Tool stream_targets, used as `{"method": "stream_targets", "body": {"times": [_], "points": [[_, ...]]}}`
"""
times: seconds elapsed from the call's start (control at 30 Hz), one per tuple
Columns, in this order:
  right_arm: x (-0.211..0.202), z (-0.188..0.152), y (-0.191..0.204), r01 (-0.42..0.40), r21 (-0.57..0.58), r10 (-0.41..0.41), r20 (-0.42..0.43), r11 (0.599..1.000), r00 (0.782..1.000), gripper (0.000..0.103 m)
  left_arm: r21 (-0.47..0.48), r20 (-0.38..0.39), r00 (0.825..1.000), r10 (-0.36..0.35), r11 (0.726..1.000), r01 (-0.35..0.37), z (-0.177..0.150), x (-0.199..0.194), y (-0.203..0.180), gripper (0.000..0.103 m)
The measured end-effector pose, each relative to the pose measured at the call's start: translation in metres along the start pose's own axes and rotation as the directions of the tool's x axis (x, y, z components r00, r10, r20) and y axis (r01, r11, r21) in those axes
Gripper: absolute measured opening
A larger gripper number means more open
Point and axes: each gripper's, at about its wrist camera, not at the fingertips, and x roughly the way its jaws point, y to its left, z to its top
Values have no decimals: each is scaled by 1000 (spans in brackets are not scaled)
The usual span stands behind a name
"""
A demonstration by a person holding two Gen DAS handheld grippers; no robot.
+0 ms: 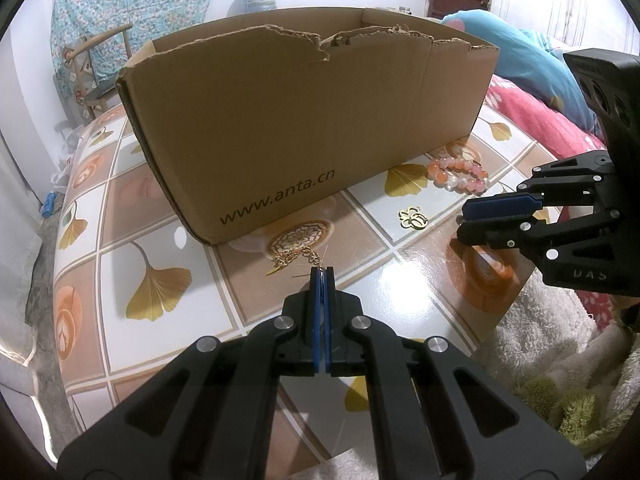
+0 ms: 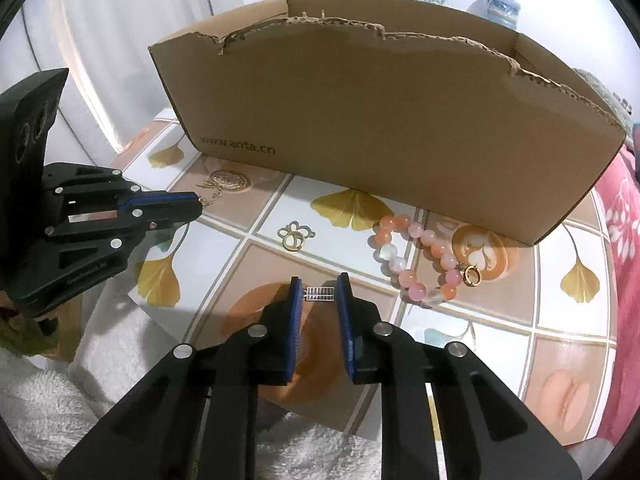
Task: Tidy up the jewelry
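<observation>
Right wrist view shows the box (image 2: 384, 120) filling the far side of the table (image 2: 560, 320); I place everything from that box. It stands open-topped with a torn upper edge, its long printed wall facing me.

In front of that wall, toward its right end, lies the bead bracelet (image 2: 416, 256), a loop of pink, orange and milky beads, with a gold ring (image 2: 472, 275) touching its near right side. In front of the wall's middle sits a flat gold charm (image 2: 295, 236), apart from the bracelet.

Nearest to me, well short of the box, is a small silver clasp (image 2: 320, 294). It lies crosswise, its long axis running from one pad of my right gripper (image 2: 320, 295) to the other. My right jaws are narrowed around it, and I cannot tell whether the pads press its ends yet. I judge a lift depends on catching those two ends squarely, since the piece is thin and could slip or tip.

My left gripper (image 1: 320, 274) is pressed together on the end of a gold chain (image 1: 294, 259), which trails toward the box's left end. A round filigree pendant (image 1: 298, 239) hangs on it close to the box's foot. So each hand has its own piece, and the box is straight ahead of both.
</observation>
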Motion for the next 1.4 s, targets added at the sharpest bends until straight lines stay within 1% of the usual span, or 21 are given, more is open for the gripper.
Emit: {"method": "stream_targets", "body": {"times": [0.37,0.5,0.67,0.83,1.03,1.17,1.27,1.4], "points": [[-3,-1,-5,-25,16,25,8,1000,1000,15,0,1,1000,0,1000,0,0,0,0,1],[-4,0,-5,-23,12,23,10,1000,1000,15,4,-1,1000,1,1000,-1,0,0,0,1],[-11,1,-8,-23,16,22,27,1000,999,15,5,-1,1000,-6,1000,6,0,-2,1,1],[-20,1,-11,-23,14,22,51,1000,998,15,5,18,1000,-12,1000,12,-1,-11,0,1],[-35,5,-13,-23,15,22,96,1000,995,15,-11,71,997,-9,1000,10,5,-28,2,1],[-46,11,-14,-10,1,9,139,1000,990,15,-14,124,992,-13,1000,15,14,-43,0,1],[-58,17,-15,-4,-8,6,180,1000,984,15,-9,167,986,-21,1000,23,23,-56,-1,1],[-80,29,-18,-10,-19,14,249,1000,968,15,2,237,971,-39,999,40,40,-77,-1,1]]}}
